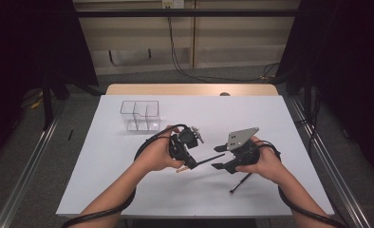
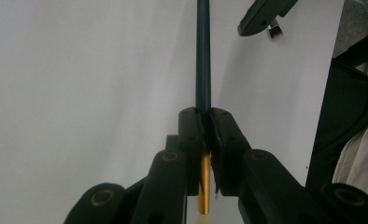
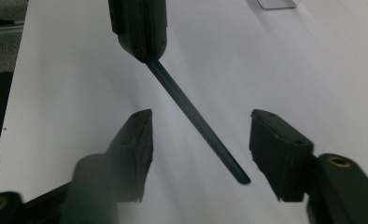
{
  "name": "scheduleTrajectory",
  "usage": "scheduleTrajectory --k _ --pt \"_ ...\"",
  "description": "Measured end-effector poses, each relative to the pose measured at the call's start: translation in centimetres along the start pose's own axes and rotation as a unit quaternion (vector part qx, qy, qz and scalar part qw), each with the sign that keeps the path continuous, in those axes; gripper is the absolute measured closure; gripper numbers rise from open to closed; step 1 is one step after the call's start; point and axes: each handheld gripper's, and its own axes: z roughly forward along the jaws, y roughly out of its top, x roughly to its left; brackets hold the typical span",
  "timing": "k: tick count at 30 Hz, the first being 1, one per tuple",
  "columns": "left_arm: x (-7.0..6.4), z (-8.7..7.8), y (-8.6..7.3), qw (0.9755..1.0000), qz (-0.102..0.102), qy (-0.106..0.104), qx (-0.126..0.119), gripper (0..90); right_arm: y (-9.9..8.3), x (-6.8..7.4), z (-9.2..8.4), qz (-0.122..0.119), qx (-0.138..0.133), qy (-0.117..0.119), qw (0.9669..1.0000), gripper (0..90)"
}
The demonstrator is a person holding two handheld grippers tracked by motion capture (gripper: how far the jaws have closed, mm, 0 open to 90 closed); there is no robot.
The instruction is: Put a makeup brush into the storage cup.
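My left tool (image 2: 205, 140) is pinched tight on a slim makeup brush (image 2: 203, 56), gold ferrule and pale bristles behind the pads, dark handle pointing toward my right tool (image 3: 198, 140). That one is spread, its jaws flanking the handle's free end without touching it. In the high view the brush (image 1: 209, 160) hangs above the white worktop (image 1: 128, 180) between both tools; a second brush (image 1: 241, 183) lies below my right hand, a clear divided organizer (image 1: 139, 115) stands further back
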Motion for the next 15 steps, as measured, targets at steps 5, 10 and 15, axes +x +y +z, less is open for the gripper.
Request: scheduleTrajectory --k 5,10,15 --pt "-0.09 0.1 0.44 0.9999 0.009 -0.008 0.0 83.6 0.47 0.06 0.27 -0.023 0.006 0.005 0.9997 51.2" --pt "-0.03 0.11 0.79 0.9998 0.016 -0.013 -0.001 83.6 0.69 0.37 0.61 -0.039 0.012 0.016 0.9991 58.7" --pt "0.07 -0.02 0.86 0.9994 0.015 -0.03 -0.009 83.4 0.25 0.53 0.93 -0.037 0.023 0.029 0.9986 75.5"
